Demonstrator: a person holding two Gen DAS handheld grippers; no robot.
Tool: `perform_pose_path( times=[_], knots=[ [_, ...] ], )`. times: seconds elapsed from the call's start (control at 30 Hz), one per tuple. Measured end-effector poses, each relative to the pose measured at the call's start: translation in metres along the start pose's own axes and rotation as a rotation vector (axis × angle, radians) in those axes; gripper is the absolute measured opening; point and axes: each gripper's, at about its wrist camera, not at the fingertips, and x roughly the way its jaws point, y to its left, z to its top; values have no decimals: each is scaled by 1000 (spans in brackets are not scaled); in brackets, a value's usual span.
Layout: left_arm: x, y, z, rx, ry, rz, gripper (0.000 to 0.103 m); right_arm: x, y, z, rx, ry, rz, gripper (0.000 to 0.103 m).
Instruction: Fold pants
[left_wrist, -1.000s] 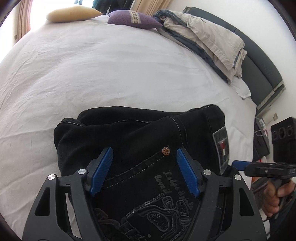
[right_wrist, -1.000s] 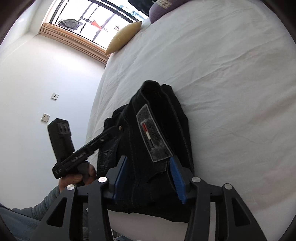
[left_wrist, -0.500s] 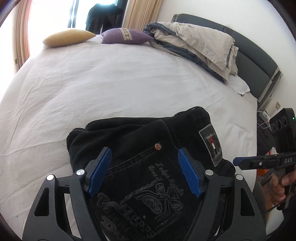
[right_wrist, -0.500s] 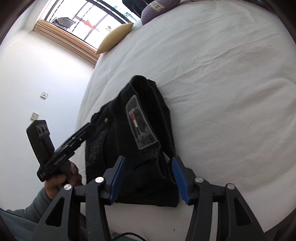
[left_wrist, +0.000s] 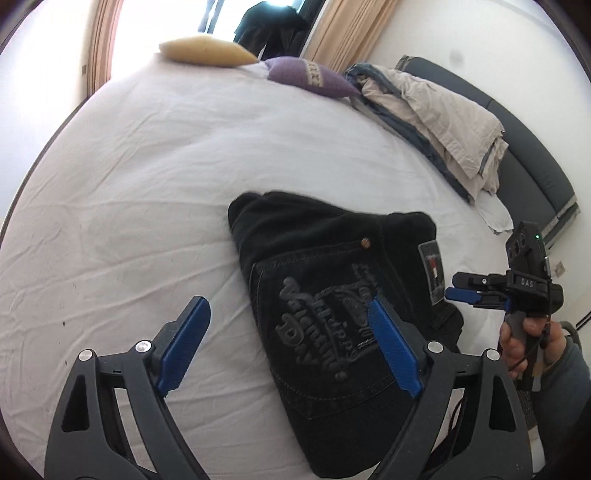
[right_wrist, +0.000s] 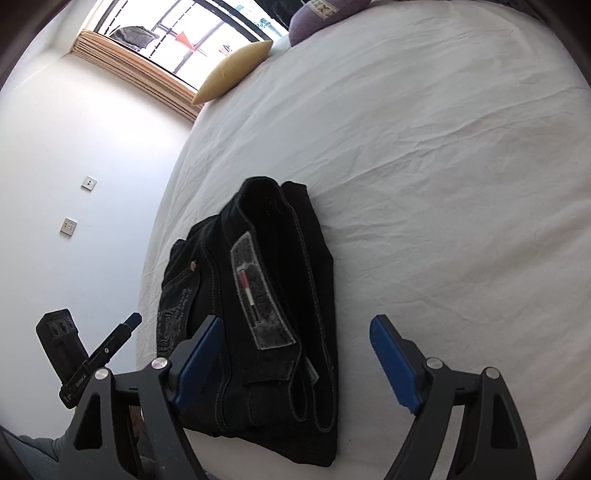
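Black pants (left_wrist: 332, 302) lie folded into a compact bundle on the white bed sheet (left_wrist: 184, 166), back pocket with embossed print facing up. They also show in the right wrist view (right_wrist: 266, 302), with the grey waistband patch on top. My left gripper (left_wrist: 288, 343) is open and empty, held above the bundle's left part. My right gripper (right_wrist: 299, 358) is open and empty, held above the bundle's near end. The right gripper also shows at the right of the left wrist view (left_wrist: 465, 295). The left gripper shows at the lower left of the right wrist view (right_wrist: 129, 325).
A yellow pillow (left_wrist: 207, 53) and a purple pillow (left_wrist: 310, 75) lie at the far end of the bed. A folded beige and blue-grey duvet (left_wrist: 436, 122) lies by the dark headboard (left_wrist: 535, 170). A white wall with sockets (right_wrist: 68, 227) runs beside the bed.
Both grippers have pulled back and up from the pants. The right jaws have spread much wider. The left gripper has shifted left, so the bundle now sits right of centre.
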Motion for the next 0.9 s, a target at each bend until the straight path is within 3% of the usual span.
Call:
perform_pose_path(
  times=[0.13,0.23,0.33,0.43,0.53,0.7,0.77,0.9],
  knots=[
    [24,10,-9,-70,104,-35,88,19,6,-1,-40,63,1,85],
    [47,13,-15,-125,196,-114,88,26,6,1,-24,79,18,85],
    [55,12,-13,-142,216,-132,87,32,9,2,-20,109,24,71],
    [64,12,-10,-156,257,-175,68,36,13,0,-44,120,-3,63],
    [67,16,-9,-203,278,-213,57,33,7,-1,-11,108,12,49],
    [58,4,-3,-161,258,-210,34,25,27,-9,-69,66,-35,32],
    [55,1,1,-157,248,-204,31,20,40,-11,-98,45,-56,25],
    [41,4,12,-160,226,-214,27,5,69,-12,-157,-4,-64,21]
  ],
)
